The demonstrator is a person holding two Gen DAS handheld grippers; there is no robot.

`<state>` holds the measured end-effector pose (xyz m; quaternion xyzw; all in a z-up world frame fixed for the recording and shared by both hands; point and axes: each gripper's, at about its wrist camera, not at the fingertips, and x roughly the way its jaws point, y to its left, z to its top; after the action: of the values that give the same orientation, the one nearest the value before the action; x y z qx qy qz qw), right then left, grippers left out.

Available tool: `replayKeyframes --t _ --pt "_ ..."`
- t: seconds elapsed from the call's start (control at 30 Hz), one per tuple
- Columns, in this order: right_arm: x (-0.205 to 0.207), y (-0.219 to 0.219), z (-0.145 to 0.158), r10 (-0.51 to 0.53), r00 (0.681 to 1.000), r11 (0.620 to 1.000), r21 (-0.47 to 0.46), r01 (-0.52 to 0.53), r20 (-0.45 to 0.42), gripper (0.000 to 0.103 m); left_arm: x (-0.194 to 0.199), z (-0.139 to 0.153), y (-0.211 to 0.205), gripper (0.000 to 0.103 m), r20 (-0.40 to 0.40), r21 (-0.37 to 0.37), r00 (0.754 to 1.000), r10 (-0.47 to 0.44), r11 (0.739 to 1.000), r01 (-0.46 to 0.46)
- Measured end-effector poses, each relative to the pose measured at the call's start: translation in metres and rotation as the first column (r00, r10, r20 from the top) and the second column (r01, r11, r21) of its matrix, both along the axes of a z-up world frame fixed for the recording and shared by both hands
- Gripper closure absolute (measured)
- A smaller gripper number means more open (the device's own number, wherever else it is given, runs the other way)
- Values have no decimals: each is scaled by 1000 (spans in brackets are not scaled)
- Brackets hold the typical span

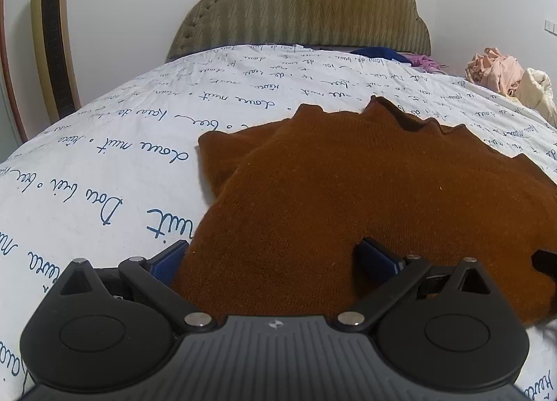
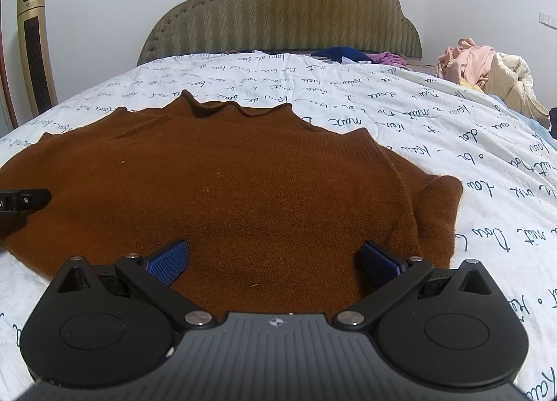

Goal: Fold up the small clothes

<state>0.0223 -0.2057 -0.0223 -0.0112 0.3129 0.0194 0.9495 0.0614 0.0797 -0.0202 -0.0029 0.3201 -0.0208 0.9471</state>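
Rust-brown knit sweater lies flat, centre frame, on white script-print bedsheet. Left gripper and right gripper released at near hem. Risk: shallow pinch catches one layer, skewing fold.

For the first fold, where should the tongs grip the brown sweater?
Probably at the near hem of the brown sweater, coming from the foot of the bed: it lies flat with the collar far, and both open tongs already straddle that edge.
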Motion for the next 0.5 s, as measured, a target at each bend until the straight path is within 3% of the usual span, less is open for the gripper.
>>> replayKeyframes --t 0.5 --pt "2 8 5 -9 1000 999 -31 9 -12 0 2 4 7 0 -27 -45 999 -31 999 30"
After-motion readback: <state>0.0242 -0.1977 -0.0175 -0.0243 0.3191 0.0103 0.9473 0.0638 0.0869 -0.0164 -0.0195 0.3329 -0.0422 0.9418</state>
